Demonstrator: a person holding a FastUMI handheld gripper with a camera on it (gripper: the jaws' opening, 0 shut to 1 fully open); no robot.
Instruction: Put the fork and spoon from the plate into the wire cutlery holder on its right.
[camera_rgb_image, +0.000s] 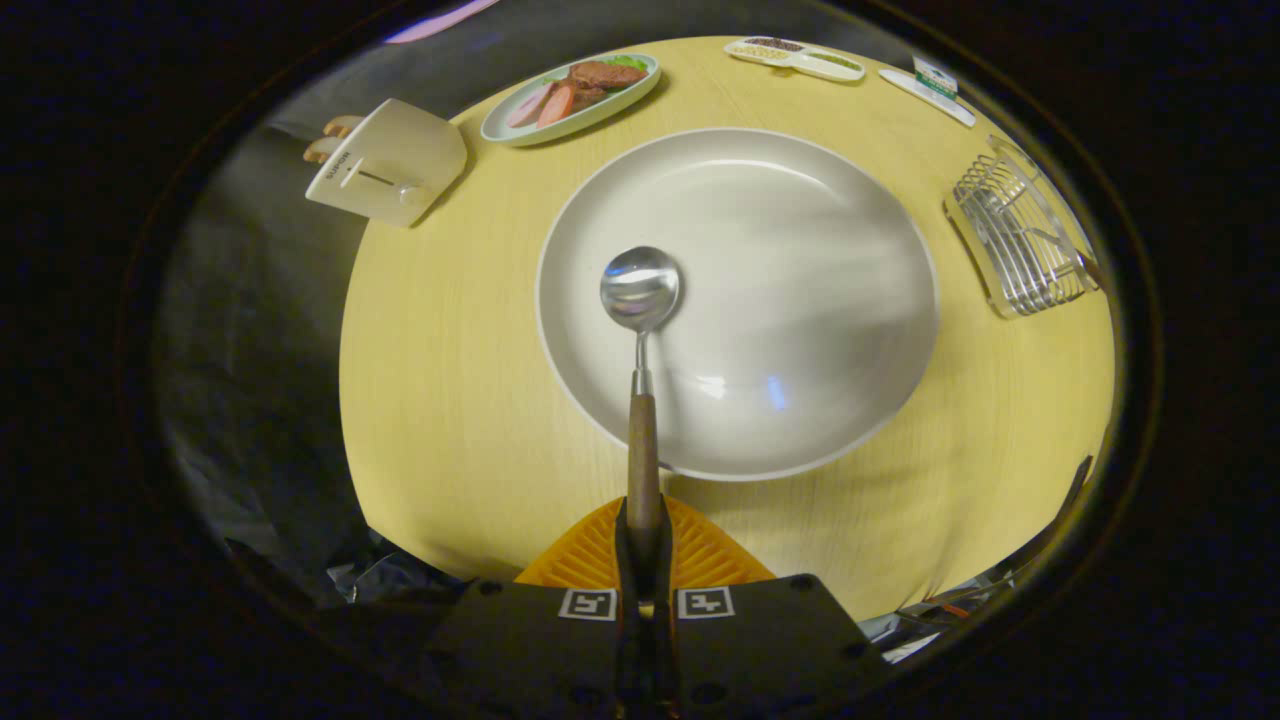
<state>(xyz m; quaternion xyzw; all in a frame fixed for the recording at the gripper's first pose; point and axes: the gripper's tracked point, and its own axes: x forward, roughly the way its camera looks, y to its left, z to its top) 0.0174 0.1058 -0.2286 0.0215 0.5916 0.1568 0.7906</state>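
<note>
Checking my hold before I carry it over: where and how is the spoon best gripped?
As now: the hand-held gripper is shut on the spoon's wooden handle end, taken from the near side, in line with it. The handle is slim and straight and points at the fingers; the bowl is round, over the plate.

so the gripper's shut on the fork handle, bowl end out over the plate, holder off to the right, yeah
Not the fork: the gripper is shut on the spoon, by its wooden handle, as the gripper view shows. The rest holds: its bowl end is out over the plate, and the holder is off to the right.
</note>
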